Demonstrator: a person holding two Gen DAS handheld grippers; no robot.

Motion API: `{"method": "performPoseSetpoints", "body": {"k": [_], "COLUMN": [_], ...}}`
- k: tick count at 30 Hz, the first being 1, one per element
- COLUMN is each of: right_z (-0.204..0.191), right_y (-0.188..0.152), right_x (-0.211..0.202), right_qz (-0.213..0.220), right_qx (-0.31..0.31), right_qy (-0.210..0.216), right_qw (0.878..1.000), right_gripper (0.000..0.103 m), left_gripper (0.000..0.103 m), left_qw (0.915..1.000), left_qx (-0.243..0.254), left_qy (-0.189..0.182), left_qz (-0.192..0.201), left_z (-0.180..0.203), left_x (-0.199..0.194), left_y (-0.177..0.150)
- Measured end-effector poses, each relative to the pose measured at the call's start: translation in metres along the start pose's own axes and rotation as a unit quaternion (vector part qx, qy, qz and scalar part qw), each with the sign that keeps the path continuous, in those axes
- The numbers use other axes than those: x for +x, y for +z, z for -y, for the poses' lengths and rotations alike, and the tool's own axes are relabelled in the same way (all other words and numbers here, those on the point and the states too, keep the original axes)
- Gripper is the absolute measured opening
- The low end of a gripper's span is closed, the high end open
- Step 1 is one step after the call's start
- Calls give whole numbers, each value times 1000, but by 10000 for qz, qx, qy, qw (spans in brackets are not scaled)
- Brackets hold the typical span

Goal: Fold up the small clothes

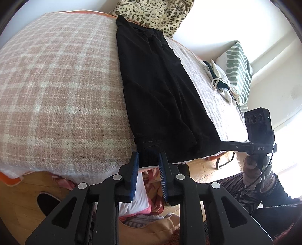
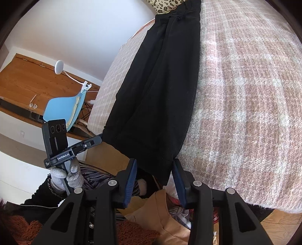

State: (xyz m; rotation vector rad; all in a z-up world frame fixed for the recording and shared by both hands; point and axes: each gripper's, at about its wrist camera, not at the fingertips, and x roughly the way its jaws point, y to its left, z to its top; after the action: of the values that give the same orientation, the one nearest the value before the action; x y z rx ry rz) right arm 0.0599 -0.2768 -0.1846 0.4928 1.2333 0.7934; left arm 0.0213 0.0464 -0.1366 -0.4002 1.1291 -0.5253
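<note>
A black garment (image 1: 160, 90) lies folded lengthwise on a pink plaid blanket (image 1: 56, 84), stretching from the bed's near edge to the far side. My left gripper (image 1: 149, 160) is open, its jaws astride one corner of the near hem. In the right wrist view the same garment (image 2: 156, 90) fills the centre, and my right gripper (image 2: 153, 167) is open with its jaws astride the other hem corner, which hangs off the bed edge. Each gripper shows in the other's view: the right gripper (image 1: 226, 145) and the left gripper (image 2: 98, 139), both at the hem.
A leopard-print cushion (image 1: 151, 13) and a green striped pillow (image 1: 239, 71) with a white and dark cloth (image 1: 220, 81) lie at the far side. Clothes pile (image 1: 147, 216) on the wooden floor below. A blue chair (image 2: 64, 109) stands beside a wooden desk (image 2: 28, 81).
</note>
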Motion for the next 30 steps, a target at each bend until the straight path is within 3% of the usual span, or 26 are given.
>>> {"method": "performPoseSetpoints", "body": {"k": [3,5,8,19,30], "right_z": [-4,-4,-3,6,-1], "right_y": [2,3,2,8,42], "right_x": [5,9,11,-11,-23], "right_qz": [-37,-36,-31,513,788], "right_qx": [-75,-77,15,314,251], "right_qy": [-59,-120,-80,592,504], "right_qw": [9999,9999,10000,9964,9953], "right_gripper": [29,16,6,3,3], "left_gripper": [18,11,4,2,2], "left_qw": [9999,10000,9999,9985,9956], "left_qx": [-21,27,81,171,218], "left_qy": [-96,-49,-23,-266,-419], "left_qz": [-101,-44,71,445,808], "left_z": [2,3,4,8,17], "left_x": [6,5,0,-22,-27], "left_y": [1,2,2,15,62]}}
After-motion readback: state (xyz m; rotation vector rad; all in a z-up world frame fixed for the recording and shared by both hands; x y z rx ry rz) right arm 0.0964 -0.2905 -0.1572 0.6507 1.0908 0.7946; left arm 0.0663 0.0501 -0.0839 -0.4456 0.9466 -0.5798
